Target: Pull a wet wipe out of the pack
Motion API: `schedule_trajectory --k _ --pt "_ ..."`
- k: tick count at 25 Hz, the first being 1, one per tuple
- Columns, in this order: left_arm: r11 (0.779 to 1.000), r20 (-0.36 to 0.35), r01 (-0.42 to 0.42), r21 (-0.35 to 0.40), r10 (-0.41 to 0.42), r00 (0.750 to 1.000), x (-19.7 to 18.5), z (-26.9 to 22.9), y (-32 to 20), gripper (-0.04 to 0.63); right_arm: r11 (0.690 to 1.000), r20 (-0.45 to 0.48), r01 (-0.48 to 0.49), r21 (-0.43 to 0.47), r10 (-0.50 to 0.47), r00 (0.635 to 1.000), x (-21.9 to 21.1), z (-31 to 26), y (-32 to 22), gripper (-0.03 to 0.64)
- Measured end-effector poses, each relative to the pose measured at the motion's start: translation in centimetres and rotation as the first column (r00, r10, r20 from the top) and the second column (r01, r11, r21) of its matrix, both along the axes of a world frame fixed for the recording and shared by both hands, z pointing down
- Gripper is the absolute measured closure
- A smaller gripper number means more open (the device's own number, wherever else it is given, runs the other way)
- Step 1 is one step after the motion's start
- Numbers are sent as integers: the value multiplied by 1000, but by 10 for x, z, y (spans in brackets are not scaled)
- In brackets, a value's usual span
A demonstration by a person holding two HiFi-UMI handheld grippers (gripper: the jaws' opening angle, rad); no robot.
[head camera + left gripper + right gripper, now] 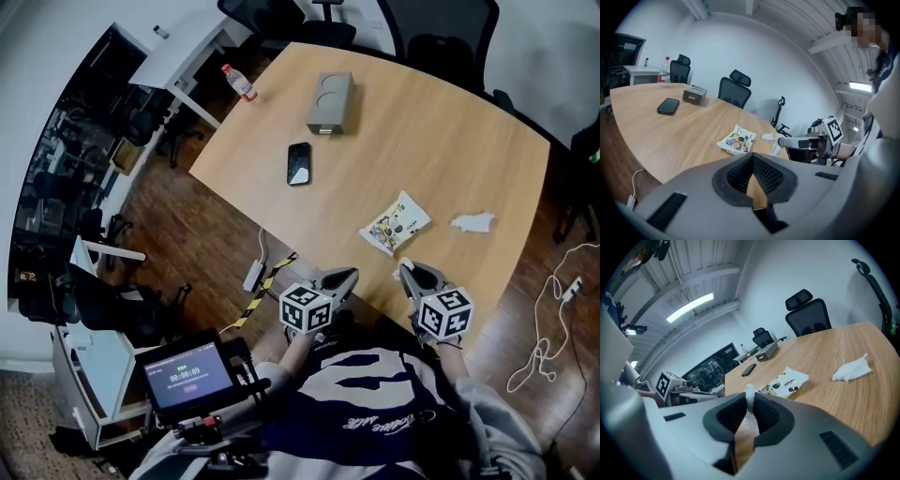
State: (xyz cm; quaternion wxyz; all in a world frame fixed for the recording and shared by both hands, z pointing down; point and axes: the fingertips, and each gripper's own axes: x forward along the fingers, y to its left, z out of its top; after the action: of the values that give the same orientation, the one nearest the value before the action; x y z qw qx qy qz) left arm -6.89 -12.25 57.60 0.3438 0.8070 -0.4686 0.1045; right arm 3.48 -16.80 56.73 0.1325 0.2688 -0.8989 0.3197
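Observation:
The wet wipe pack [395, 223], white with cartoon print, lies flat near the table's front edge; the left gripper view has the pack [737, 139] ahead, as does the right gripper view [785, 382]. My right gripper [405, 270] hovers just in front of it, off the edge, shut on a small white wet wipe [749, 392] that sticks up between the pads. From the left gripper view that wipe [777, 145] hangs from the right gripper's tip. My left gripper [345, 277] is beside it to the left, pads closed together with nothing between them.
A crumpled white wipe [472, 222] lies on the table right of the pack. Farther back are a black phone [299, 163], a grey tissue box [330, 102] and a bottle [239, 82]. Office chairs [441, 37] ring the far side. A screen with a timer [186, 371] sits at my lower left.

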Motion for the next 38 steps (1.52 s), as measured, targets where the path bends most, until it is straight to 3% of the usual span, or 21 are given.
schedule_trajectory --k 5,9,23,29,38 --pt "996 -16 -59 65 60 998 -12 -13 5 594 999 0 -31 8 31 1000 -17 -4 2 578" --pt "983 -14 -157 95 159 987 -30 -14 21 594 998 -2 -57 1 57 998 -45 -7 18 578" --pt "943 -64 -313 113 321 945 -98 -3 101 594 972 -12 -233 -20 232 973 -111 -7 115 578" --pt "930 -84 -350 114 360 929 -94 6 146 594 959 -41 -282 -22 281 959 -106 2 182 578" --pt "916 -92 -385 113 395 914 -69 -6 162 594 940 -41 -340 -4 340 940 -83 -8 197 578"
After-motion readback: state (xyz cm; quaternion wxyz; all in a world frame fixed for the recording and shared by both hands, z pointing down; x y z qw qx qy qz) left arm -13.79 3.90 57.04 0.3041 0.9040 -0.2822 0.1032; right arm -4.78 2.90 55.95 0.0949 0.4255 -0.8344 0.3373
